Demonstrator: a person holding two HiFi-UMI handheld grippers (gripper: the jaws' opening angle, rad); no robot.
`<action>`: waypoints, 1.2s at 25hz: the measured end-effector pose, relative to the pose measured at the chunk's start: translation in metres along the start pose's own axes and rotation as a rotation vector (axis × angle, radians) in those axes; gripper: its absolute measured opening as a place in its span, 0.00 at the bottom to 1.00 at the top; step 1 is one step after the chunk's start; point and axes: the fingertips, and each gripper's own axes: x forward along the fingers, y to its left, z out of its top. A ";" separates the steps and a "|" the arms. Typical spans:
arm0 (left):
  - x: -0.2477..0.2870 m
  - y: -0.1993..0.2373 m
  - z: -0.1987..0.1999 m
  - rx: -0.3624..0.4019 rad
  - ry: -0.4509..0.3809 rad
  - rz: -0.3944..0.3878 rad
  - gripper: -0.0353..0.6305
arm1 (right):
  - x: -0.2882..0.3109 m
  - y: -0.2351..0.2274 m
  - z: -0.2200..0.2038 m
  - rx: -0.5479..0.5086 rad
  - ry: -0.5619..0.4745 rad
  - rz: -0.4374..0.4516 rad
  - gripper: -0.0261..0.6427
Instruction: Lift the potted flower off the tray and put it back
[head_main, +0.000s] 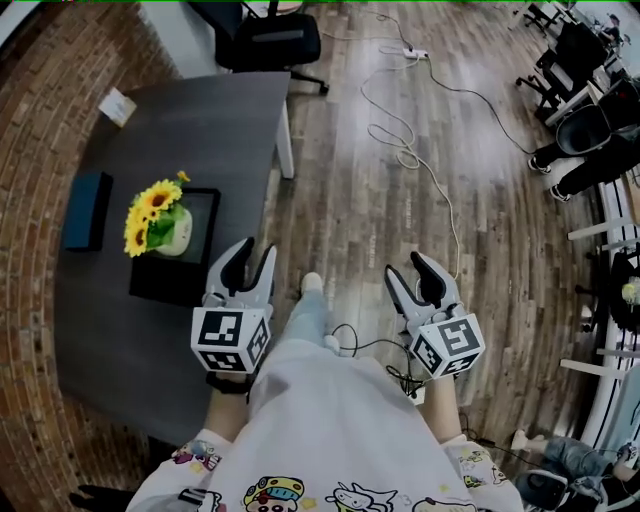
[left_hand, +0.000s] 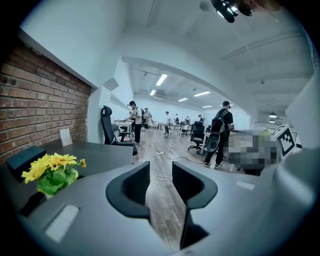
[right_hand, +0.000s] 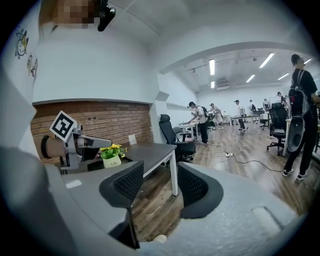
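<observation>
The potted flower (head_main: 160, 222), yellow blooms in a pale pot, stands on the black tray (head_main: 206, 203) on the dark grey table (head_main: 200, 120). My left gripper (head_main: 250, 262) hovers just off the tray's near right corner, open, with only floor between its fingers. My right gripper (head_main: 410, 272) hangs over the wooden floor well right of the table, open and empty. In the left gripper view the flower (left_hand: 52, 170) sits left of the open gripper (left_hand: 161, 179). From the right gripper view, the flower (right_hand: 111, 154) and the left gripper (right_hand: 75, 142) lie beyond the open gripper (right_hand: 161, 180).
A dark blue box (head_main: 87, 210) lies left of the tray and a small white card (head_main: 118, 106) stands at the table's far corner. A black office chair (head_main: 270, 40) stands behind the table. Cables (head_main: 405, 150) trail over the floor. People (left_hand: 220, 132) stand farther back.
</observation>
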 end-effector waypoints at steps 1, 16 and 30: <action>0.011 0.007 0.008 -0.003 -0.005 -0.001 0.27 | 0.011 -0.005 0.009 -0.002 -0.001 0.003 0.36; 0.074 0.098 0.049 -0.087 -0.058 0.060 0.39 | 0.136 -0.015 0.064 -0.065 0.042 0.087 0.46; 0.005 0.186 0.035 -0.281 -0.160 0.372 0.45 | 0.256 0.071 0.089 -0.220 0.148 0.458 0.53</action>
